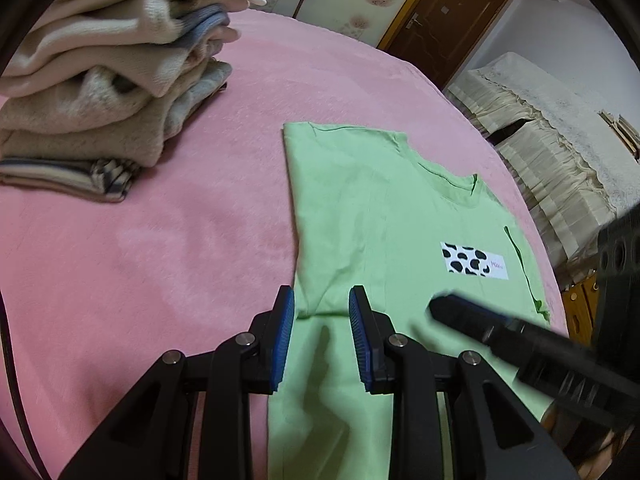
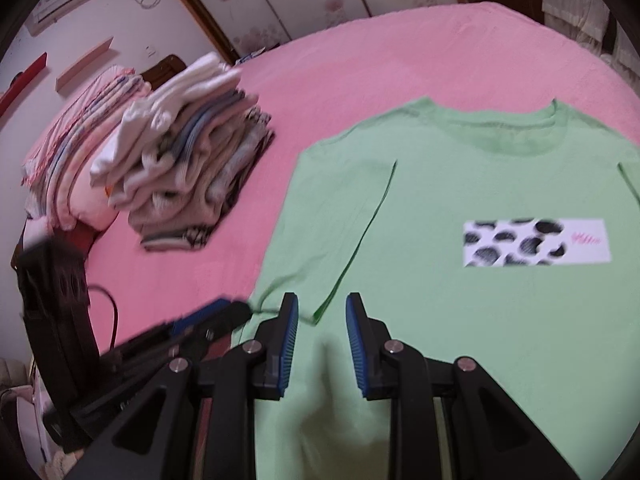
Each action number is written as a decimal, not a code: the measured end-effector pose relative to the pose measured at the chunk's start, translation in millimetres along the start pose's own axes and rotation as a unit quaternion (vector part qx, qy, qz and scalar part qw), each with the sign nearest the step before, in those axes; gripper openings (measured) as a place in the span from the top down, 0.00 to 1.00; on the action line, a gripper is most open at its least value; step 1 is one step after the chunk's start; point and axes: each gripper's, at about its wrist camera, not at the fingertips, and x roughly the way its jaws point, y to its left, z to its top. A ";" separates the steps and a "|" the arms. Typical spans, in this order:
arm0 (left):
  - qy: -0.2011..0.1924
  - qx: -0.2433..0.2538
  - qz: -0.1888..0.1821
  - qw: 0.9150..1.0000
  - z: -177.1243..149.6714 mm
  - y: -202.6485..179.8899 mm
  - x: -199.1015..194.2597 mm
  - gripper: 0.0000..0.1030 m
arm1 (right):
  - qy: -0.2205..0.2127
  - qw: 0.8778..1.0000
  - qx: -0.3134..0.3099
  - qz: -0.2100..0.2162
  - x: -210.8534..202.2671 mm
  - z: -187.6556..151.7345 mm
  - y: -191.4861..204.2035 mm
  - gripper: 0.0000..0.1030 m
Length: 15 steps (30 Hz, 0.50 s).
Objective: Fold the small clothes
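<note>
Both grippers, left (image 1: 321,300) and right (image 2: 322,306), hover open-jawed, empty, over the flat tee (image 2: 460,184), its left sleeve (image 2: 344,216) folded inward for folding.

Black tongs (image 1: 321,300), ribbed blue pads (image 1: 285,320), silver pivot screws (image 1: 245,339)

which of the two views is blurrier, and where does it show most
Right wrist view is blurrier: the cow-spot print on the green t-shirt is smeared and the left gripper streaks; left wrist view is sharper, print crisp, only the right gripper motion-blurred; both bend edges fisheye-style.
</note>
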 end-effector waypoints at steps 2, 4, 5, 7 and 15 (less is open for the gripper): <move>0.008 0.004 0.002 1.000 5.1 0.1 8.8 0.75 | 0.006 1.000 0.000 0.004 6.2 -2.7 3.5 0.76; 0.021 0.009 0.015 1.000 6.0 -0.1 17.0 0.76 | 0.011 1.000 -0.003 0.008 12.2 -4.0 7.6 0.76; 0.029 0.011 0.030 0.999 7.0 2.2 23.5 0.76 | 0.013 1.000 -0.007 0.006 16.1 -4.7 10.4 0.76; 0.042 0.008 0.040 0.998 5.7 9.0 30.9 0.76 | 0.016 1.000 -0.012 0.000 21.7 -5.1 12.5 0.76; 0.038 -0.016 0.021 0.999 -0.4 30.1 27.5 0.76 | 0.024 0.999 -0.019 -0.026 46.0 -6.3 10.3 0.76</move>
